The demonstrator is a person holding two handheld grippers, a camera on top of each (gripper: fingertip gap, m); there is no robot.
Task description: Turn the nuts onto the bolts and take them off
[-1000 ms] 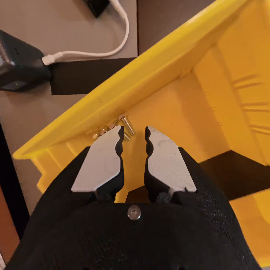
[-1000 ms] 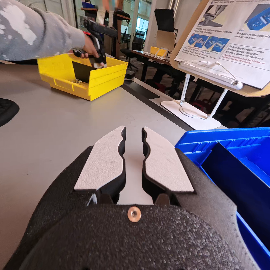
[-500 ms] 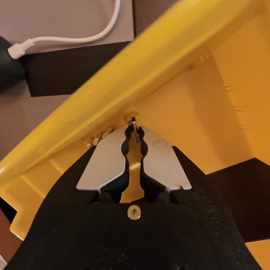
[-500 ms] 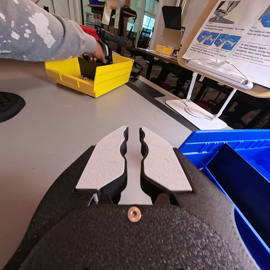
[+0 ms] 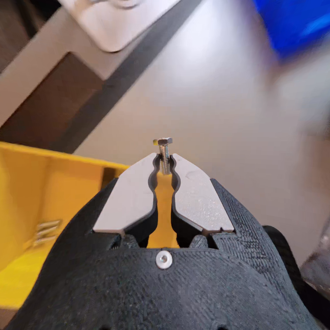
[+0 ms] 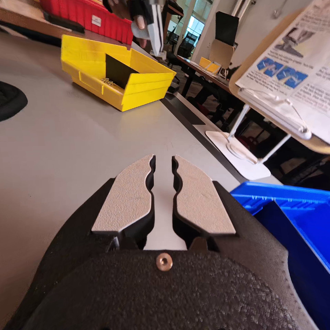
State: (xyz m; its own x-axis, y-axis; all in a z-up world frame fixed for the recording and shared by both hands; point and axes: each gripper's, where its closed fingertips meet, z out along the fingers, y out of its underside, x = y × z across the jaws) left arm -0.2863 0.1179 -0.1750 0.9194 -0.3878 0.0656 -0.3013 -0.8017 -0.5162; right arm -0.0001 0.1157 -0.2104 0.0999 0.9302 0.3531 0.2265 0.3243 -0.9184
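One bolt (image 5: pixel 162 155), head outward and bare of any nut, sits pinched by its thread at the tips of the left gripper (image 5: pixel 164 163), above the yellow bin (image 5: pixel 53 180). The right gripper (image 6: pixel 163 160) hovers slightly parted, empty. Threading seems not yet begun; nuts (image 6: pixel 107 81) lie in the bin.

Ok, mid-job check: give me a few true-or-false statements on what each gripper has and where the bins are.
1. The left gripper is shut on a bolt. True.
2. The bolt's hex head sits down between the fingers. False: the head sticks out past the fingertips; the threaded shank is pinched.
3. The right gripper holds a nut. False: it is open and empty, above the table.
4. The yellow bin has a black divider. True.
5. The blue bin lies left of the right gripper. False: it lies on its right.
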